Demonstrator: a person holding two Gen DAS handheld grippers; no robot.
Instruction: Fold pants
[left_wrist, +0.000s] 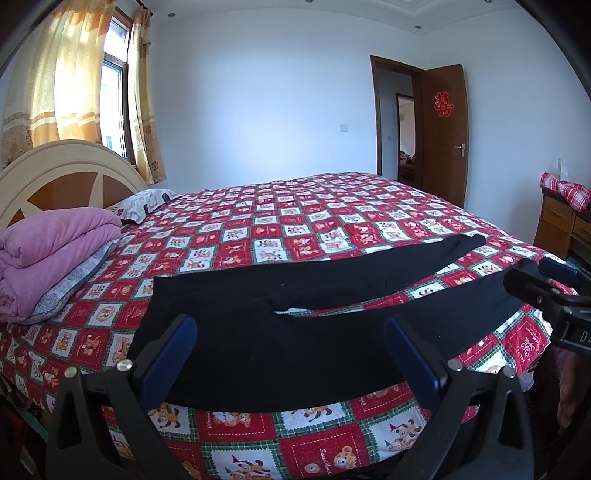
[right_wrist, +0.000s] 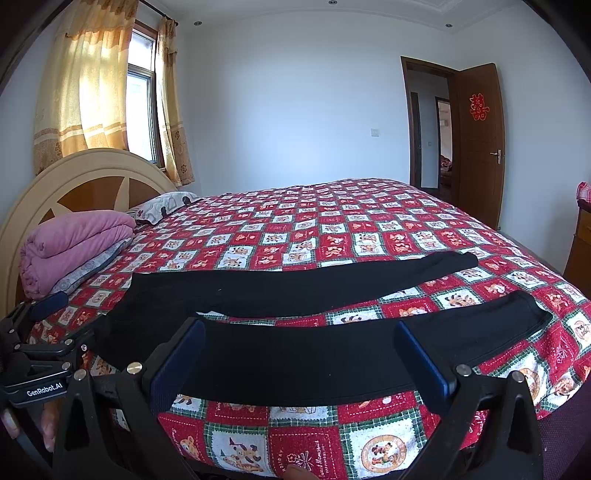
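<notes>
Item 1: pants (left_wrist: 280, 343), black, laid flat on the bed (left_wrist: 314, 218), legs split in a V. Near leg runs just ahead of both grippers; far leg (right_wrist: 332, 280) lies beyond it, angling off to the right. Waist end sits ahead-left of the left gripper. No fold made yet.

Item 2: left gripper (left_wrist: 291, 354), jaws spread wide, nothing held, hovering over the seat/thigh area. Contact w/ cloth: can't tell.

Item 3: right gripper (right_wrist: 299, 354), jaws also wide, empty, over the near leg; cuff (right_wrist: 524, 310) ahead-right of it.

Item 4: pink blanket (left_wrist: 51, 254), folded, far left of left gripper, by the headboard (left_wrist: 70, 166). Pillow (left_wrist: 144, 203) beyond it. Not in the way.

Risks (judgement):
- Pinch takes top layer only → leg opens mid-lift, fold goes crooked.
- Jaws snag the checked quilt under the fabric → bedding drags along.
- Near leg lies close to the bed edge; an uneven pull by one side could slide it off.
- Grippers close together → may knock each other.
</notes>
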